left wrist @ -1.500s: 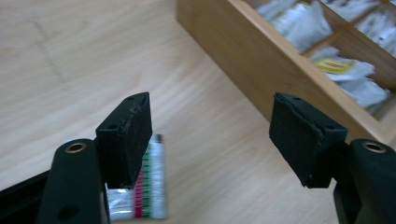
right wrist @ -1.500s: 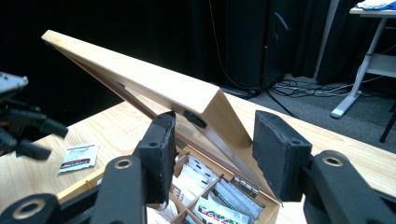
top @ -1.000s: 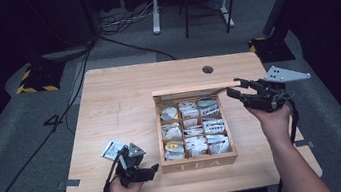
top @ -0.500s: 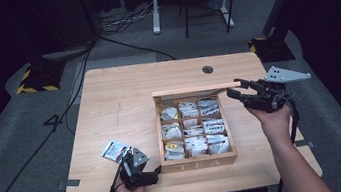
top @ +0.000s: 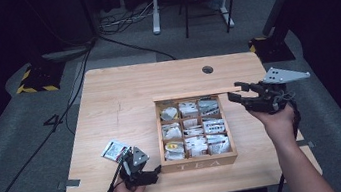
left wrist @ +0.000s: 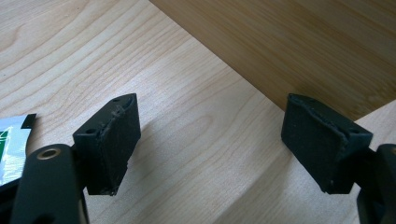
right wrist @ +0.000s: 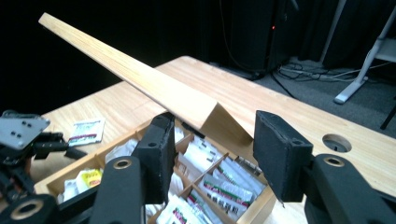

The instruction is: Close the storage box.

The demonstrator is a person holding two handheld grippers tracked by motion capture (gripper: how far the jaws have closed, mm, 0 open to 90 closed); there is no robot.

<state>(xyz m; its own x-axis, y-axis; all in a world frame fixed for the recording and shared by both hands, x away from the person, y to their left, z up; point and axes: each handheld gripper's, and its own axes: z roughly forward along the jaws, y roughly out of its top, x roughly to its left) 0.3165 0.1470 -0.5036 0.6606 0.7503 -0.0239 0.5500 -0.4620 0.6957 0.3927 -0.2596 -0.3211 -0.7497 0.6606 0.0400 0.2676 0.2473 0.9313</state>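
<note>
A wooden tea box (top: 201,164) stands right of the table's middle, with several compartments of tea bags (top: 194,133). Its lid (top: 193,94) is raised at the back. My right gripper (top: 234,93) is at the lid's right end. In the right gripper view its jaws (right wrist: 217,149) stand apart on either side of the lid (right wrist: 140,79) corner, and no pad presses on it. My left gripper (top: 153,171) lies near the front edge, left of the box. Its jaws (left wrist: 210,140) have just been opening and hold nothing. A loose tea packet (top: 114,150) lies beside it on the table.
A round cable hole (top: 207,69) sits in the table's far side. Bare tabletop (top: 118,98) stretches left of the box. Behind the table are floor cables, a white desk leg (top: 153,7) and a yellow-striped stand base (top: 35,80).
My left hand has slid slightly back toward the table's near edge, away from the tea packet. The right gripper and the lid have stayed put.
</note>
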